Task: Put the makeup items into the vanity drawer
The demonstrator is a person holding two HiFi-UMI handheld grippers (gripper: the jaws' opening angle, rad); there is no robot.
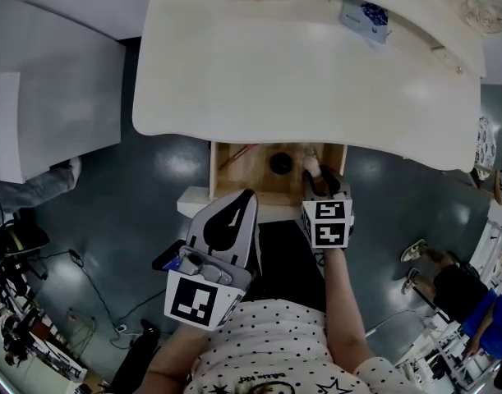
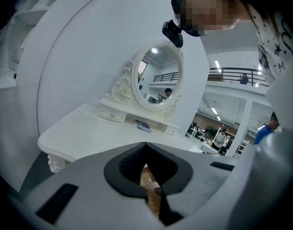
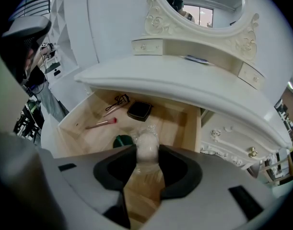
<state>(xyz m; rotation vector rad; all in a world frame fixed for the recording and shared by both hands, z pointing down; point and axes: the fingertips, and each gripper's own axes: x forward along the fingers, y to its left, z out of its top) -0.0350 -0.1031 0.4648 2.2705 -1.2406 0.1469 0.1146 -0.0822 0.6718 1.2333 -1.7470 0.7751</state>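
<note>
The vanity drawer stands pulled out under the white tabletop. My right gripper hangs over the drawer's right part, shut on a white round-topped makeup item in crinkled clear wrap. In the drawer lie a black compact, a pink-tipped brush, an eyelash curler and a green item. My left gripper is at the drawer's front edge, its tips together with nothing between them.
An oval mirror stands at the back of the tabletop, with a small blue-and-white packet in front of it. White side drawers are to the right. White furniture stands left, and people's feet show at the right.
</note>
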